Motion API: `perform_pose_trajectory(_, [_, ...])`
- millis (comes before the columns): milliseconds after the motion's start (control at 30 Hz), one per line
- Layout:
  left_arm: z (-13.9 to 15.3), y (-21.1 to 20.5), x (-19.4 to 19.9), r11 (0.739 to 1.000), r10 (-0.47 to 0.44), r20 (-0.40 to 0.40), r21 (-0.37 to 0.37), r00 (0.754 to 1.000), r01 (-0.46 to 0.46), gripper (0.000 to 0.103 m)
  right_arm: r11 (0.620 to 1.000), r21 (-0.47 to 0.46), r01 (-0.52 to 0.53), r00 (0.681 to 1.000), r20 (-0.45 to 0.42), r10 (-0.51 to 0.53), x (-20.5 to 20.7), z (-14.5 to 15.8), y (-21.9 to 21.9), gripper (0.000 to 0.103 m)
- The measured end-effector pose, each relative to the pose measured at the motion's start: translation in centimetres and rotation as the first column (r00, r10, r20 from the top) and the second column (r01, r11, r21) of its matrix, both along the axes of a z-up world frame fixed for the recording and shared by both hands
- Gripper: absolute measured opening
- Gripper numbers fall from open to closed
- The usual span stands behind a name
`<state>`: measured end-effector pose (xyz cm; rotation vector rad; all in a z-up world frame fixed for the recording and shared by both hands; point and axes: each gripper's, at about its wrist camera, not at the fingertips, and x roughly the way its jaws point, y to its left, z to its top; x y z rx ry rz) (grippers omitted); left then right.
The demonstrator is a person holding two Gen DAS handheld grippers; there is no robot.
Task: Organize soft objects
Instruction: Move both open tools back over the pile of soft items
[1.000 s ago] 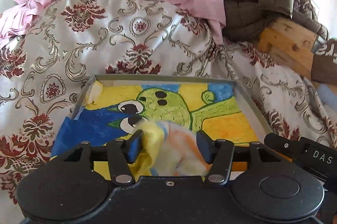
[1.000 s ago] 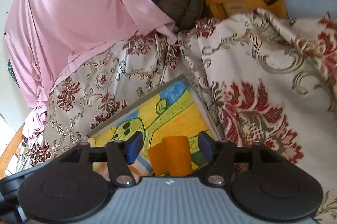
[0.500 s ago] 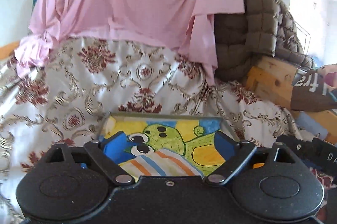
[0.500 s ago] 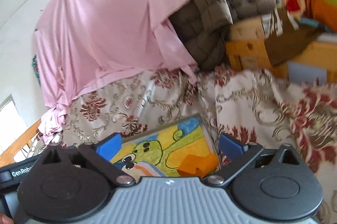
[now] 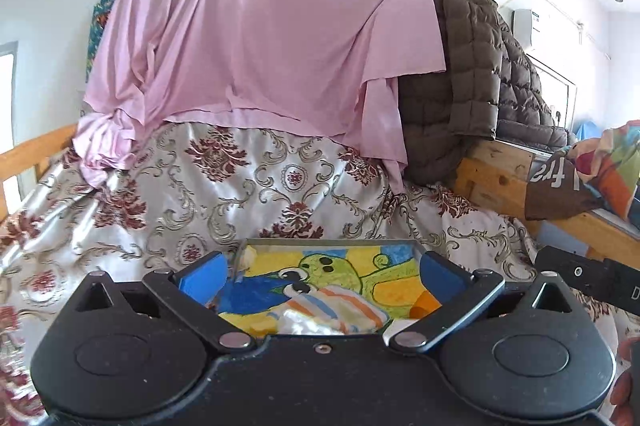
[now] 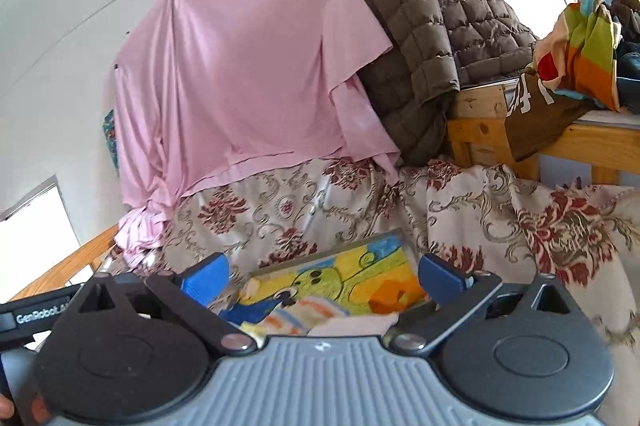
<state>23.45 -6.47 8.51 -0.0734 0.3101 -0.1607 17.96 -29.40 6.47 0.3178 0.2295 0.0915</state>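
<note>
A shallow tray (image 5: 332, 243) with a bright cartoon picture on its floor lies on the floral bedspread; it also shows in the right wrist view (image 6: 320, 258). A striped cloth (image 5: 336, 310) lies in the tray's near part, seen too in the right wrist view (image 6: 304, 312). An orange soft piece (image 6: 390, 296) lies in the tray's right part, partly hidden in the left wrist view (image 5: 426, 302). My left gripper (image 5: 320, 276) is open and empty, above and behind the cloth. My right gripper (image 6: 320, 276) is open and empty, above the tray.
The floral bedspread (image 5: 240, 202) covers the bed. A pink sheet (image 5: 260, 38) hangs on the back wall. A brown quilted jacket (image 5: 472, 86) drapes over a wooden frame (image 5: 496, 182) at right. Colourful clothes (image 6: 580, 42) lie on that frame. A small pale item (image 5: 248, 256) sits in the tray's far left corner.
Both grippers opened and let go: the left released the striped cloth, the right the orange piece, both now lying in the tray. Both grippers have risen and pulled back.
</note>
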Motion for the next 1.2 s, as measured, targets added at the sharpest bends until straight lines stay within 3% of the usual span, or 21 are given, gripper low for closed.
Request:
perform_pose_trajectory(567, [-3.2, 6.4, -10.7, 0.998, 0.066, -0.034, 0.007, 0.997, -0.066, 0.102, 0.997, -0.077, 0.005, 0.999, -0.031, -0.007, -9.8, -3.7, 3.8, 0.103])
perform_pose_trajectory(733, [-4.7, 7.5, -12.2, 0.998, 0.052, -0.064, 0.027, 0.997, -0.051, 0.102, 0.994, -0.103, -0.023, 0.992, -0.124, 0.010, -10.8, -5.3, 5.0, 0.103])
perform_pose_trajectory(933, [-7.2, 8.7, -12.7, 0.999, 0.035, -0.122, 0.036, 0.992, -0.030, 0.102, 0.992, -0.121, -0.042, 0.962, -0.271, 0.008, -11.3, -7.6, 6.2, 0.103])
perform_pose_trajectory(1200, [-11.2, 9.5, -12.6, 0.998, 0.009, -0.211, 0.056, 0.977, 0.003, 0.102, 0.978, -0.180, -0.109, 0.927, -0.373, 0.035, -10.4, -9.0, 8.1, 0.103])
